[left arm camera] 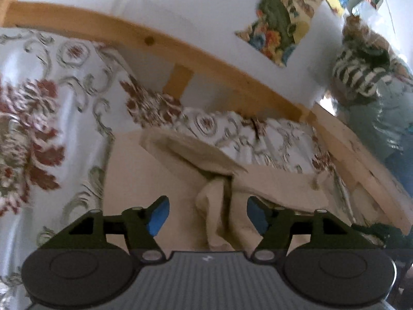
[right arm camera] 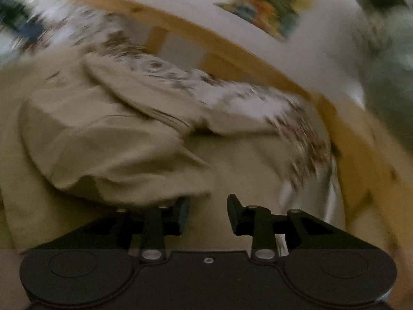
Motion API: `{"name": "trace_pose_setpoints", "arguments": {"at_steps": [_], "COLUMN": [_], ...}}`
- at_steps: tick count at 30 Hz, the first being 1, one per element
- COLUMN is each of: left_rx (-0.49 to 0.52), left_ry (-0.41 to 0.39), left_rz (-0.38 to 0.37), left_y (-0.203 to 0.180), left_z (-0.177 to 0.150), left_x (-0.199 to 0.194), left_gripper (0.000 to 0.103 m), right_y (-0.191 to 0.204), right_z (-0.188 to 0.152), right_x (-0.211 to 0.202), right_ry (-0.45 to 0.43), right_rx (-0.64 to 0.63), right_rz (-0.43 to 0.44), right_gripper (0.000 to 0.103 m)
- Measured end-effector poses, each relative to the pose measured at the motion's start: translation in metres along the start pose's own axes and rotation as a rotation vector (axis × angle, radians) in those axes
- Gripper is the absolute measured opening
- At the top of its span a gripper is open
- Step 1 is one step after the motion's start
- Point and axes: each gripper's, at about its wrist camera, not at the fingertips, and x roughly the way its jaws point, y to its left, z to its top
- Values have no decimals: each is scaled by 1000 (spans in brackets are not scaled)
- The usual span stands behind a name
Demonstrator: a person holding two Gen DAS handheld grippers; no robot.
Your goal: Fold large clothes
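One beige garment [right arm camera: 108, 139], two open hand-held grippers, left [left arm camera: 207, 215], right [right arm camera: 207, 214]

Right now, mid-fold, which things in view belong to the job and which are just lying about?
Belongs to the job:
- crumpled beige cloth garment
- left gripper, fingers open, a beige fold between them
- right gripper, fingers open, empty

Just lying about:
- white floral-patterned bedspread
- light wooden bed frame
- colourful floral picture on the wall
- heap of striped clothes
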Motion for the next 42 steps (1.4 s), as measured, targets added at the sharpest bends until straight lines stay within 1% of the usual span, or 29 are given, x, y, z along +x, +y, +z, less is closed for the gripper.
{"name": "trace_pose_setpoints", "arguments": {"at_steps": [1, 3, 5, 7, 8, 9, 10, 12, 13, 14, 16, 18, 20, 22, 25, 27, 28, 29, 30, 31, 32, 33, 34, 35, 36, 38, 40, 41, 42], "left_rx": [4, 20, 38, 37, 28, 16, 10, 20, 40, 67, 111, 168, 214, 216, 198, 144, 134, 137, 146, 162, 177, 191, 203, 215, 231, 261, 312, 335, 333], "left_ry": [19, 59, 97, 141, 157, 178, 194, 192, 185, 172, 124, 78, 75, 105, 130, 133, 130, 125, 116, 97, 64, 16, -27, -62, -81, -69, -26, 14, 55], "left_rz": [-11, -19, -14, 18, 26, 28, 25, 33, 49, 59, 55, 78, 120, 157, 181, 152, 149, 160, 165, 167, 166, 166, 159, 142, 118, 113, 168, 220, 249], "left_y": [-3, -9, -16, -20, -21, -22, -22, -25, -29, -32, -40, -50, -56, -54, -46, -39, -37, -38, -38, -41, -44, -49, -53, -59, -66, -78, -89, -91, -90], "left_z": [1, 3, 3, 2, 1, 1, 1, 0, 0, -1, -2, -2, -4, -4, -6, -5, -4, -3, -3, -3, -4, -3, -3, -1, 1, 4, 1, -2, -4], "left_x": [6, 21, 38, 58, 65, 72, 78, 82, 83, 82, 77, 73, 78, 89, 100, 94, 91, 84, 79, 72, 64, 57, 52, 50, 52, 64, 88, 103, 115], "left_gripper": [74, 76, 76, 76, 73, 62, 55, 14, 8, 5, 2, 0, 0, 0, 0, 5, 8, 15, 26, 34, 49, 62, 66, 71, 74, 74, 74, 72, 72], "right_y": [-11, -31, -51, -62, -63, -63, -60, -48, -42, -37, -25, -16, -8, -1, 2, 0, -2, -4, -5, -6, -5, -3, 0, 3, 6, 16, 28, 33, 37], "right_z": [-1, -1, 1, -2, -4, -4, -3, 2, 8, 16, 35, 55, 71, 81, 76, 69, 65, 62, 60, 59, 59, 62, 65, 69, 73, 79, 79, 77, 73], "right_x": [-4, -7, 3, 18, 24, 35, 44, 58, 63, 69, 75, 80, 89, 103, 128, 124, 117, 109, 100, 88, 78, 69, 63, 60, 62, 73, 93, 102, 110], "right_ry": [-4, -17, -1, 20, 33, 63, 91, 113, 111, 106, 67, 6, -56, -73, -34, -28, -30, -39, -56, -84, -117, -153, -187, -214, -228, -218, -177, -153, -133], "right_rx": [83, 259, 467, 649, 708, 752, 770, 723, 675, 624, 534, 447, 373, 315, 295, 311, 317, 319, 315, 304, 284, 257, 233, 214, 198, 163, 118, 107, 100], "right_rz": [5, 48, 140, 240, 290, 332, 346, 348, 342, 334, 309, 263, 203, 145, 118, 100, 89, 79, 61, 38, 9, -22, -43, -43, -26, 4, 5, -12, -31], "right_gripper": [50, 52, 52, 52, 52, 52, 49, 34, 15, 4, 4, 3, 3, 3, 3, 6, 13, 25, 30, 37, 44, 48, 57, 63, 65, 68, 68, 68, 69]}}
